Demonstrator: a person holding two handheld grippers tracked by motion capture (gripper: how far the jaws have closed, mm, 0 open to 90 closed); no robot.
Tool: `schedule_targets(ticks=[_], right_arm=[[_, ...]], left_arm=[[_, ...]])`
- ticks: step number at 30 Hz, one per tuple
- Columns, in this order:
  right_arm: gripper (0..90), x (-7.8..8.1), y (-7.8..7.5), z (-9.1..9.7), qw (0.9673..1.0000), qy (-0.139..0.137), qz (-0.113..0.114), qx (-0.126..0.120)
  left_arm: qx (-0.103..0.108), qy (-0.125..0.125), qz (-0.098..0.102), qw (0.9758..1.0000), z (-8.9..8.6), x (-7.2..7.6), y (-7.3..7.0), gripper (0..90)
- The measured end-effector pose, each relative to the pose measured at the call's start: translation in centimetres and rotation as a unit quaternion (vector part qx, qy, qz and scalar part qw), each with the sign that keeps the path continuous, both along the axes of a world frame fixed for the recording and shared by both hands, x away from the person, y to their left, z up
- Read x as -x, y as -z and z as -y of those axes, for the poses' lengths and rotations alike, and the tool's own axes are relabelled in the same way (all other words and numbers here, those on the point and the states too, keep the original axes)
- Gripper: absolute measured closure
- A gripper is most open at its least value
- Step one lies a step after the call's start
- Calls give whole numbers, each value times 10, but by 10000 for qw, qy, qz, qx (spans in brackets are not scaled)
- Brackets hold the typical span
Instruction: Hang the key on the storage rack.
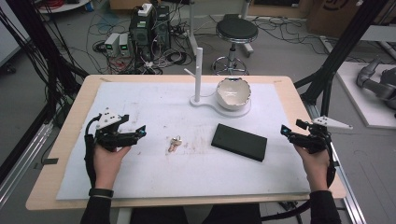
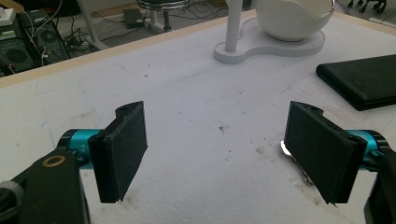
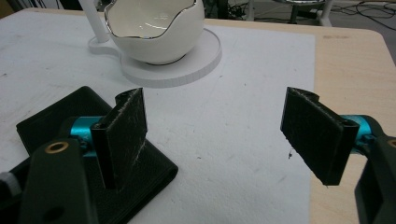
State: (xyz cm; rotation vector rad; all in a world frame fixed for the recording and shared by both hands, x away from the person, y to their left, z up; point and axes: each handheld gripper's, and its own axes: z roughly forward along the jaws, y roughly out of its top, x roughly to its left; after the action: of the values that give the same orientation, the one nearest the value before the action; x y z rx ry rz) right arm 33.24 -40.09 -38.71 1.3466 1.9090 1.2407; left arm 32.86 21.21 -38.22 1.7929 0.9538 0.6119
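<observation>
A small bunch of keys (image 1: pixel 174 143) lies on the white mat (image 1: pixel 154 168) left of centre. A flat black wallet (image 1: pixel 239 141) rests to its right, also seen in the left gripper view (image 2: pixel 362 81) and under the left jaw in the right gripper view (image 3: pixel 65 121). A white egg-shaped bowl (image 1: pixel 233 93) sits on a white stand with an upright peg (image 1: pixel 198 70) at the back. My left gripper (image 1: pixel 139 133) is open at the mat's left, nothing between its jaws (image 2: pixel 217 149). My right gripper (image 1: pixel 286 132) is open at the mat's right edge, jaws empty (image 3: pixel 212 135).
The wooden table edge (image 1: pixel 60 140) borders the mat all round. Beyond the table stand a black stool (image 1: pixel 236 31), computer boxes with cables (image 1: pixel 147 32) and black frame posts (image 1: pixel 334 70). A metal glint of the keys (image 2: pixel 286 149) shows behind the left gripper's right jaw.
</observation>
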Motion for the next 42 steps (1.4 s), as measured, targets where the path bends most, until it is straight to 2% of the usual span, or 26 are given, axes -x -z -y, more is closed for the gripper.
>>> schedule_targets(ticks=[3,5,12,19,23,28,32,38,42], right_arm=[[230,1,1,2,10000,12,-22,-6],[230,2,1,2,10000,12,-20,17],[220,5,-1,2,9999,7,32,95],[220,5,-1,3,10000,30,15,53],[220,4,-2,1,9999,-10,15,100],[221,1,0,-2,9999,-26,-36,127],[224,1,1,-3,9998,-47,-50,161],[226,-1,3,-2,9998,-53,-97,150],[226,-2,4,-3,9998,-58,-108,139]], left_arm=[[-26,4,40,10000,3,0,0,217],[30,49,129,9999,4,2,-1,217],[118,61,151,9998,9,1,0,205],[233,252,106,9994,17,4,-2,219],[214,399,100,9989,22,6,-2,232],[259,549,-118,9981,27,1,2,246],[274,544,-331,9976,35,-5,6,271],[175,599,-583,9964,52,-12,11,333],[112,592,-682,9959,59,-15,14,367]])
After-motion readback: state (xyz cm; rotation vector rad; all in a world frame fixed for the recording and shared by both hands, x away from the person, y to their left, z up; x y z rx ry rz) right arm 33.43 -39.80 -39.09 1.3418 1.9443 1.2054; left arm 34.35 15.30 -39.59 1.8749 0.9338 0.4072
